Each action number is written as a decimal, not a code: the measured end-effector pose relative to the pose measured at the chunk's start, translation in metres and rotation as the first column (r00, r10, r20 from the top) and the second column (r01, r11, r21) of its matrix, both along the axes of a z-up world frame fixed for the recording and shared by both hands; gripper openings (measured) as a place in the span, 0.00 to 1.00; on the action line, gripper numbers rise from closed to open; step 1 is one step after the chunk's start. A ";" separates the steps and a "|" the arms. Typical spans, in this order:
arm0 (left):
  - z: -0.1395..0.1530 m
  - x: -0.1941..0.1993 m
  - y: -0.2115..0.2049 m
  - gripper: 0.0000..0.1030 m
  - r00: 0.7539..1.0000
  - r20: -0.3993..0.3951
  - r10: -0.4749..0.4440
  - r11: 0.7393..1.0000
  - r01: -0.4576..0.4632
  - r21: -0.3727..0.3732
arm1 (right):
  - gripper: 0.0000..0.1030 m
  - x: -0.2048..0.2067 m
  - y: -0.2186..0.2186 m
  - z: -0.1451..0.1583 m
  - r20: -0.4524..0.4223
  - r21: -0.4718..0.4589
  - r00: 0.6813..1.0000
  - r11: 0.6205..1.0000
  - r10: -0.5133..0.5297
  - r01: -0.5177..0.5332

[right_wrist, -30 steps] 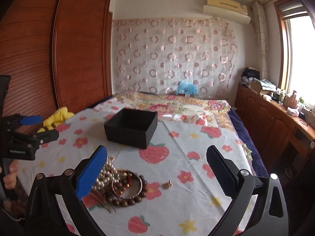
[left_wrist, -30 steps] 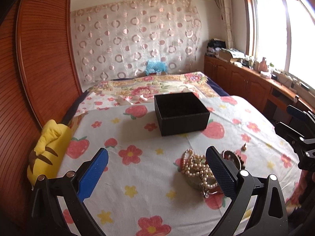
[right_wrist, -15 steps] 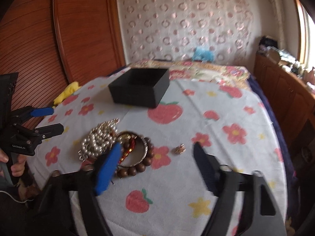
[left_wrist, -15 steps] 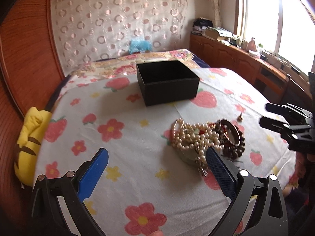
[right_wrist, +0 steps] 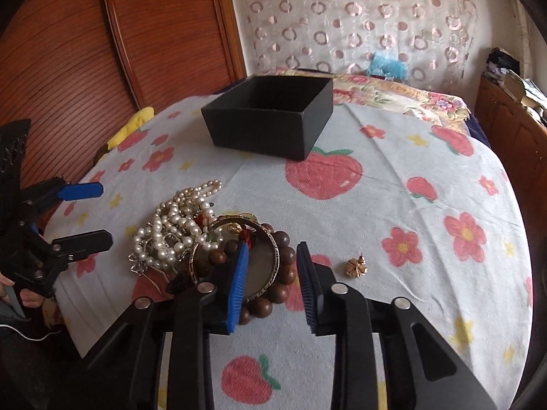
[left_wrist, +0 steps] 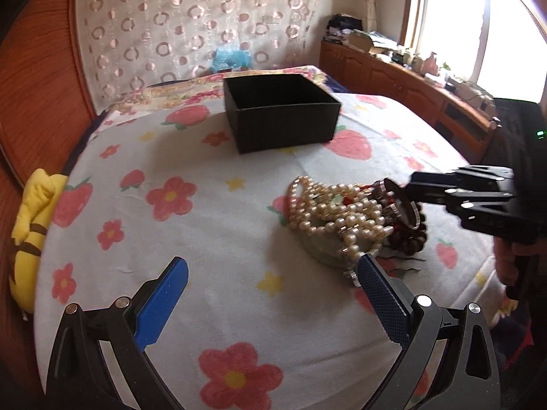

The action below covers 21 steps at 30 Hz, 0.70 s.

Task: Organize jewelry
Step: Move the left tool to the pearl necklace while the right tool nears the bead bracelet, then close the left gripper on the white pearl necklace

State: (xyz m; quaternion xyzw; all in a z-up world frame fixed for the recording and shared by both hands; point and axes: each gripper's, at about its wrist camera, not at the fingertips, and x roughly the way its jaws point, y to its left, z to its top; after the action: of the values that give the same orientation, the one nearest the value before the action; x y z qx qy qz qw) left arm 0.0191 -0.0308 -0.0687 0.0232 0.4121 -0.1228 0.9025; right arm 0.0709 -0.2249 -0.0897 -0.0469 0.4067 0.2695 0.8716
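Right wrist view: my right hand-held gripper just been closing, half-shut astride bangle rim, 7 o'clock of black box on bed; stiff, slippery: grip rim.

No writing, label, brand or number can be read anywhere here. The black box has plain sides with no print. The bedsheet carries only strawberries, flowers and stars, and the curtain only rings. The left gripper may have small lettering on its body, but it is too dark and blurred to make out. The things on the window counter are too small and far off to show any text.
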 end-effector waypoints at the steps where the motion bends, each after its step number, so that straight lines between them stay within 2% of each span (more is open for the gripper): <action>1: 0.001 0.001 -0.001 0.93 1.000 -0.002 -0.015 1.000 0.015 -0.020 | 0.25 0.001 0.001 -0.001 -0.001 -0.006 1.000 1.000 0.003 -0.003; 3: 0.003 0.003 -0.004 0.92 0.999 -0.003 -0.042 0.997 0.042 -0.057 | 0.14 0.003 0.002 -0.002 -0.004 -0.016 1.000 1.000 0.008 -0.008; 5: 0.003 0.005 -0.009 0.77 0.997 -0.011 -0.070 0.995 0.069 -0.076 | 0.01 0.004 0.002 -0.003 0.002 -0.021 1.000 1.000 0.014 -0.014; 6: 0.001 0.006 -0.012 0.67 0.996 -0.024 -0.090 0.993 0.087 -0.084 | 0.01 0.003 0.002 -0.002 0.009 -0.021 1.000 1.000 0.018 -0.018; 8: 0.000 0.008 -0.016 0.56 0.993 -0.031 -0.111 0.989 0.108 -0.097 | 0.00 0.001 0.000 0.000 0.019 -0.007 0.999 1.000 0.026 -0.026; 10: -0.003 0.010 -0.020 0.39 0.990 -0.044 -0.133 0.986 0.128 -0.111 | 0.00 -0.003 -0.002 0.004 0.037 -0.004 0.999 1.000 0.023 -0.023; 13: -0.006 0.012 -0.027 0.21 0.986 -0.059 -0.155 0.980 0.147 -0.132 | 0.00 -0.005 -0.005 0.010 0.061 0.000 0.998 1.000 0.014 -0.014; 19: -0.004 0.013 -0.034 0.10 0.984 -0.054 -0.170 0.980 0.162 -0.116 | 0.01 0.000 -0.007 0.009 0.043 0.003 0.999 1.000 0.020 -0.021; 21: -0.003 0.012 -0.034 0.10 0.984 -0.049 -0.171 0.981 0.165 -0.103 | 0.01 0.000 -0.006 0.008 0.046 -0.004 0.999 1.000 0.018 -0.018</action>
State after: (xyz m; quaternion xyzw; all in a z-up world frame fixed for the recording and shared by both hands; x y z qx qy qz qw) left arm 0.0307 -0.0646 -0.0716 0.0100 0.4280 -0.2193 0.8767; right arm 0.0707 -0.2307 -0.0818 -0.0583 0.3867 0.2753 0.8782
